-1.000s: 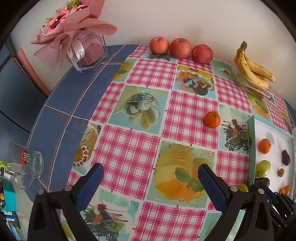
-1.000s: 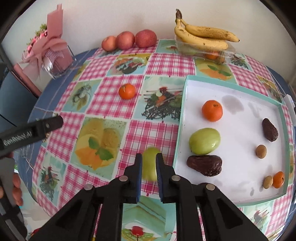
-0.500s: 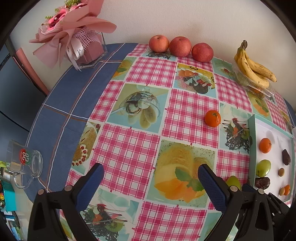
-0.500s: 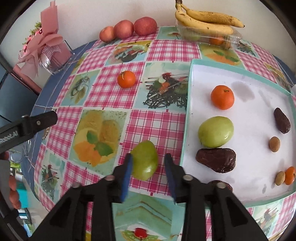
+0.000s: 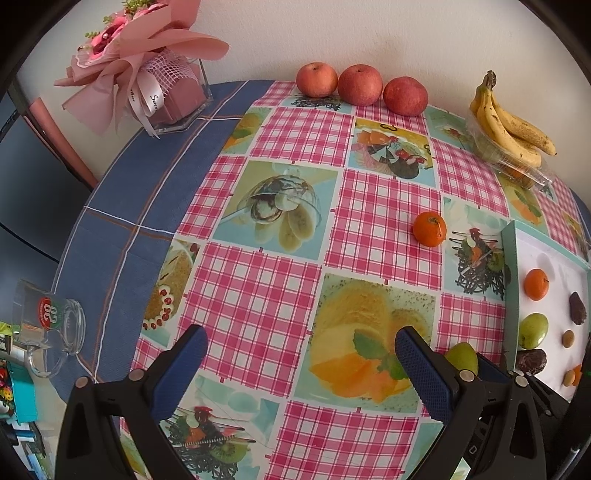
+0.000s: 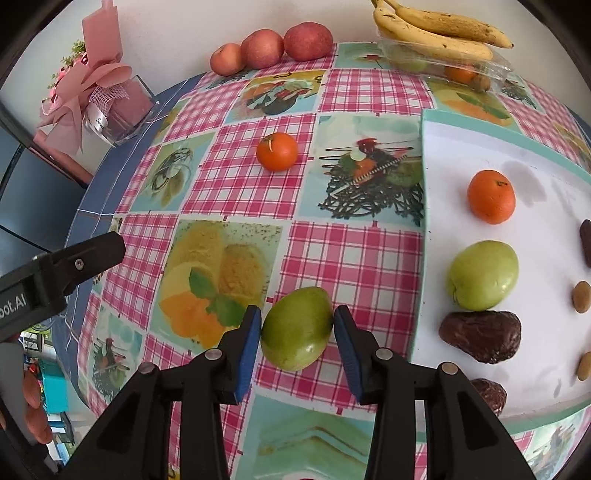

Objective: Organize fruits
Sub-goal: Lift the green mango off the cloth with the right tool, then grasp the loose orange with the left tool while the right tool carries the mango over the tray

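A green fruit [image 6: 297, 328] lies on the checked tablecloth just left of the white tray [image 6: 554, 173]. My right gripper [image 6: 297, 334] is open with its jaws on either side of the fruit, close to it. The fruit also shows in the left wrist view [image 5: 461, 357]. A loose orange [image 6: 277, 151] sits farther back on the cloth. In the tray lie an orange [image 6: 490, 196], a second green fruit [image 6: 483, 275], dark dates [image 6: 480, 336] and small nuts. My left gripper [image 5: 299, 363] is open and empty above the cloth.
Three red apples [image 6: 271, 48] line the back wall. Bananas [image 6: 439, 29] rest on a clear plastic box at the back right. A pink bouquet in a glass vase [image 5: 147, 74] stands at the back left. A glass mug [image 5: 48, 325] sits at the left table edge.
My right gripper went from shut to open and moved forward until its jaws came around the green fruit. The left gripper barely moved.
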The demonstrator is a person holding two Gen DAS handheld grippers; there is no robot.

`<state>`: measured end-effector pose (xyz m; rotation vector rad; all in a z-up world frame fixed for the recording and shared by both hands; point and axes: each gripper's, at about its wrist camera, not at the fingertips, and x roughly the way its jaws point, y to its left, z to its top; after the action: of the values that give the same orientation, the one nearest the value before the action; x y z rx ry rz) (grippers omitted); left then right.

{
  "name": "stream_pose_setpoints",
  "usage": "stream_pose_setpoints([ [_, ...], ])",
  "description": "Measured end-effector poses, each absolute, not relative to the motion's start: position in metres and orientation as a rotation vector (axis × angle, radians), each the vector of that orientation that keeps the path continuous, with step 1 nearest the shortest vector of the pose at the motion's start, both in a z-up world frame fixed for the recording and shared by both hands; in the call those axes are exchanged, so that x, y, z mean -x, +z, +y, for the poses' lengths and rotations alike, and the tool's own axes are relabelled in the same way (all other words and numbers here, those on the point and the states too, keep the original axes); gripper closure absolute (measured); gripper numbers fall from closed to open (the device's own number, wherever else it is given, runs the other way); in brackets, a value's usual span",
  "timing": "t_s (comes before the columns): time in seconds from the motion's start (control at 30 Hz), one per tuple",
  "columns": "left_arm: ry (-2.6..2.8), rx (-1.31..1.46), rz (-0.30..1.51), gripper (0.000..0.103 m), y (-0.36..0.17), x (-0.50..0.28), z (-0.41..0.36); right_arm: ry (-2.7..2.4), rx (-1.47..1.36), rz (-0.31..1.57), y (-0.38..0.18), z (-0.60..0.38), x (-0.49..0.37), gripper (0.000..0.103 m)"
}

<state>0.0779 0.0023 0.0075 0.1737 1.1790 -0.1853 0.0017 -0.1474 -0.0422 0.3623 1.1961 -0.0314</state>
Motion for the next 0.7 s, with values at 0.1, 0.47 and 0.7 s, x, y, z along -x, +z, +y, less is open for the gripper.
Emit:
stream_pose_setpoints([
  [0.1,-0.182,-0.179,1.180,0.000,0.0066,-0.0778,0.0016,-0.017,-0.385,1.202,-0.0464,-0.1472,-0.0032,0.058],
  [0.47,-0.179,-0.181,1.192,0.000,0.0010,-0.0782,-0.0019,-0.004,-0.400,1.200,-0.0495,-0.1461,-0.0089,0.058],
  [0.7,-0.186,-0.104,1.184,0.000,0.0029,-0.0840,-0.0040,-0.006,-0.426,1.168,-0.0410,-0.1540,-0.0077,0.059],
])
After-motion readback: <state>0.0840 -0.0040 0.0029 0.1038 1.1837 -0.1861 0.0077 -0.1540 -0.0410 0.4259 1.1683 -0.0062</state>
